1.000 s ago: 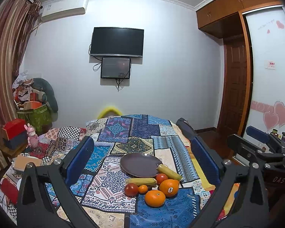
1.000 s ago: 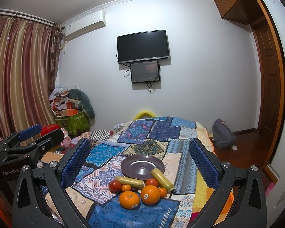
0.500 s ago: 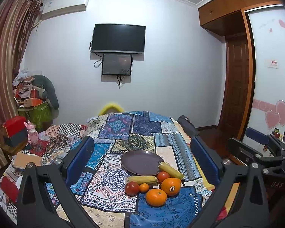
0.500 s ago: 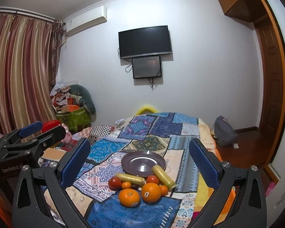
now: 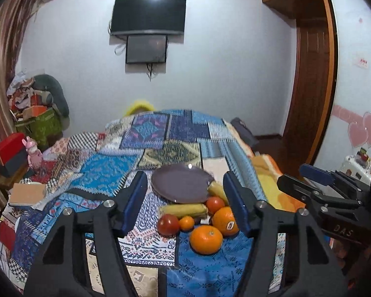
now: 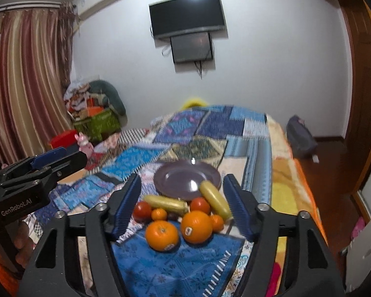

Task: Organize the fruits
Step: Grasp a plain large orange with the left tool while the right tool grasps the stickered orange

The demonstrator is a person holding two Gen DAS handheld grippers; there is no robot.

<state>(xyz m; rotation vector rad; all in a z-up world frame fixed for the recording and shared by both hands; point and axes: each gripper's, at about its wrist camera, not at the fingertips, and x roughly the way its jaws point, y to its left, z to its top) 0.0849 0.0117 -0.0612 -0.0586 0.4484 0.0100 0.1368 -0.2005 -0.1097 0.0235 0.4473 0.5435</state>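
Note:
On a patchwork quilt (image 5: 146,163) lies a dark purple plate (image 5: 181,185) (image 6: 186,178). In front of it sit two large oranges (image 5: 206,238) (image 6: 162,234), two tomatoes (image 5: 168,224) (image 6: 200,205), small tangerines (image 6: 159,214) and two yellow corn cobs (image 5: 183,210) (image 6: 215,199). My left gripper (image 5: 185,206) hovers well short of the pile, its jaws closing on air. My right gripper (image 6: 181,205) hangs likewise before the fruit, jaws closing, nothing between them. Each gripper shows at the edge of the other's view.
The bed fills the middle. Left of it stand a green box (image 6: 99,122), a red box (image 5: 10,149) and a pink toy (image 5: 33,153). A dark bag (image 6: 300,136) lies on the wooden floor at right. A television (image 5: 148,14) hangs on the far wall.
Both grippers have dropped and moved in toward the fruit, which looks larger now. The jaws of both have narrowed from wide open to about half.

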